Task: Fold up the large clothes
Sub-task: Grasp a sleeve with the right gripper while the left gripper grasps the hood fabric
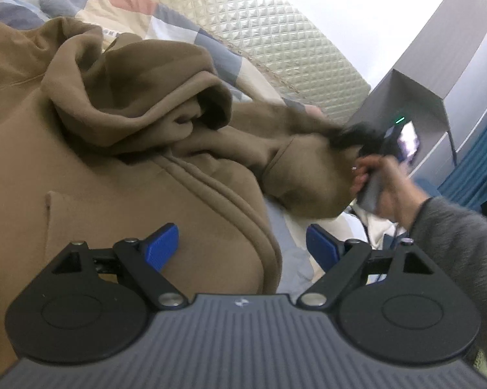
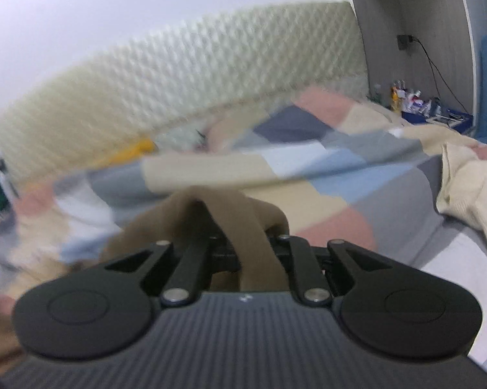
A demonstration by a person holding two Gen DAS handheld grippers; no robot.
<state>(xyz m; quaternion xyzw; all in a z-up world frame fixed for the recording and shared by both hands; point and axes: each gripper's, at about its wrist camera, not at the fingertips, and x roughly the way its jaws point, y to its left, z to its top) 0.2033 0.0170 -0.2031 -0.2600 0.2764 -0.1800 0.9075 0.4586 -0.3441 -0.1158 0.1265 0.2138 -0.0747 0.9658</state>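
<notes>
Lying spread on bed: one tan fleece hoodie (image 1: pixel 120 168), soft, thick, hood crumpled, ribbed cuff and double-stitched front seam showing. One patchwork quilt (image 1: pixel 191 35) beneath, blocks of pink, cream, grey, blue. One cream quilted headboard (image 1: pixel 275 32), diamond-embossed. Left tool (image 1: pixel 243 243), blue pads, spread wide above hoodie, nothing between. Right tool (image 2: pixel 243 227) clamped tight on hoodie sleeve, fabric bunched, lifted.

Home bedroom. Bed (image 2: pixel 356 175) covered with patchwork quilt (image 1: pixel 123 0) in pink, blue, grey, cream blocks. Padded, diamond-stitched cream headboard (image 2: pixel 178 74) against plain white wall. Grey wardrobe (image 1: pixel 437 64) beside it. Blue curtain (image 1: pixel 480 162) at edge. Cluttered side shelf of small bottles (image 2: pixel 415 100); wall socket with cable (image 2: pixel 405 40).
</notes>
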